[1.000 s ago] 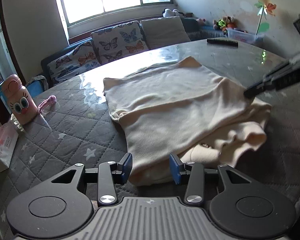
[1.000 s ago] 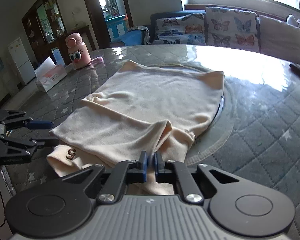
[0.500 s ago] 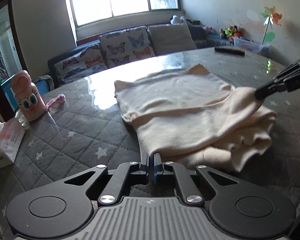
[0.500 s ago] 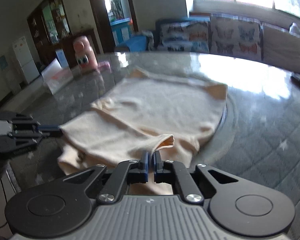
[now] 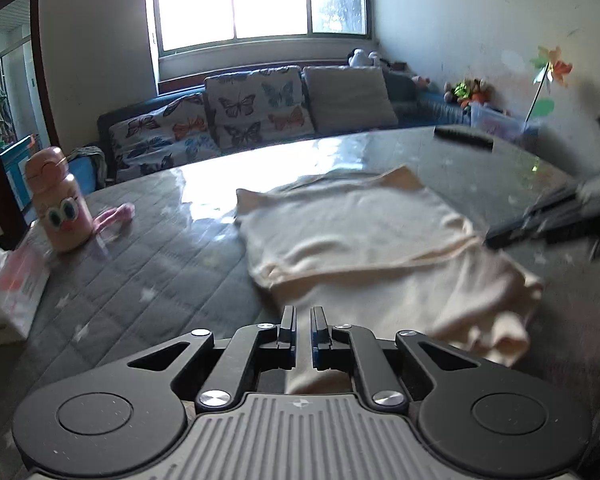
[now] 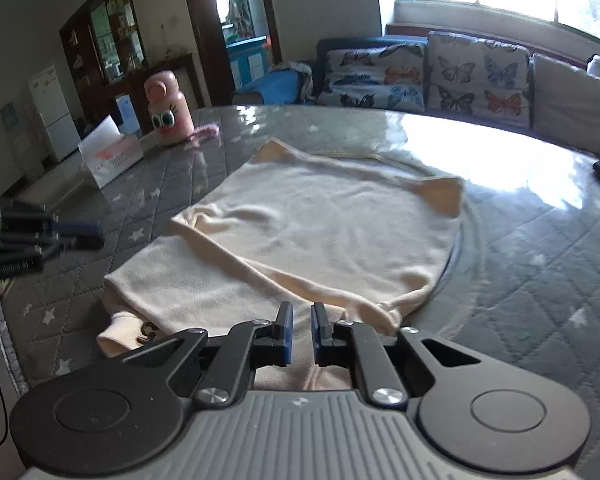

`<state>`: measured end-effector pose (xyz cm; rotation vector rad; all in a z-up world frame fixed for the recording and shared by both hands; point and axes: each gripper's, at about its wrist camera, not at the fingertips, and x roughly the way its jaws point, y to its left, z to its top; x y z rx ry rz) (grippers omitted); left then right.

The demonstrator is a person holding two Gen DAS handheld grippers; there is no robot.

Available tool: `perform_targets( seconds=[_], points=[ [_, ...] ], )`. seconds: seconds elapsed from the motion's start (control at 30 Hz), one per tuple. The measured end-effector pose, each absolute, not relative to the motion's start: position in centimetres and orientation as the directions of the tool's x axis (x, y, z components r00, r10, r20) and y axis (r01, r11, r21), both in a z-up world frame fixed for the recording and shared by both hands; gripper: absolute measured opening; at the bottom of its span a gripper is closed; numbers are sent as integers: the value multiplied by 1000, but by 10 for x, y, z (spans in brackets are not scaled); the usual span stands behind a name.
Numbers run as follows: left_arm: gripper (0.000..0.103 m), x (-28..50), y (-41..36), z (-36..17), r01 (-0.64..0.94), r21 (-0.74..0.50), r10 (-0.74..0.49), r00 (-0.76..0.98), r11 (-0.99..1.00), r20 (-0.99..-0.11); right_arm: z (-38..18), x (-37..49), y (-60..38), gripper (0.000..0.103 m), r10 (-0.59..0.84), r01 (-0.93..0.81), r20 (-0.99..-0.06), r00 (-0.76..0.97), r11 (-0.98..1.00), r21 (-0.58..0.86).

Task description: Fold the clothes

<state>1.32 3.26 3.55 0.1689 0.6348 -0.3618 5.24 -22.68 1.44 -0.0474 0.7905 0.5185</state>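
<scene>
A cream garment (image 5: 360, 232) lies folded on the grey quilted table (image 5: 140, 280), an upper layer over a lower one. In the right wrist view the cream garment (image 6: 320, 224) shows a cuff with a brown mark at its near left corner. My left gripper (image 5: 303, 320) hovers over the garment's near edge, its jaws parted by a narrow gap and nothing pinched. It appears again in the right wrist view as the left gripper (image 6: 92, 236), just off the cloth's left side. My right gripper (image 6: 301, 320) is also slightly open above the near hem. The left wrist view shows that right gripper (image 5: 496, 240) blurred beside the fold.
A pink bottle (image 5: 60, 204) with cartoon eyes and a tissue box (image 5: 12, 288) stand at the table's left side. A black remote (image 5: 464, 138) lies at the far right. A sofa with butterfly cushions (image 5: 252, 108) runs behind the table.
Half a second ago both grippers were shut on the garment's near edge. Now both sets of jaws have parted, the cloth lies on the table, and both cameras sit higher.
</scene>
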Motion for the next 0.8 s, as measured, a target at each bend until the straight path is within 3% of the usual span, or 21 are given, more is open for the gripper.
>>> perform_targets(
  seconds=[0.33, 0.7, 0.77, 0.8],
  points=[
    [9, 68, 4, 2, 378, 16, -274, 697, 925, -663, -5, 62, -226, 10, 417, -464, -714, 563, 874, 144],
    [10, 64, 12, -1, 378, 25, -264, 691, 925, -673, -9, 68, -232, 11, 400, -455, -723, 563, 880, 132],
    [16, 54, 12, 4, 396, 50, -264, 695, 917, -669, -5, 64, -232, 13, 402, -469, -720, 565, 875, 121],
    [26, 48, 13, 6, 405, 64, -263, 698, 912, -666, -2, 60, -230, 18, 410, -483, -716, 565, 868, 117]
  ],
)
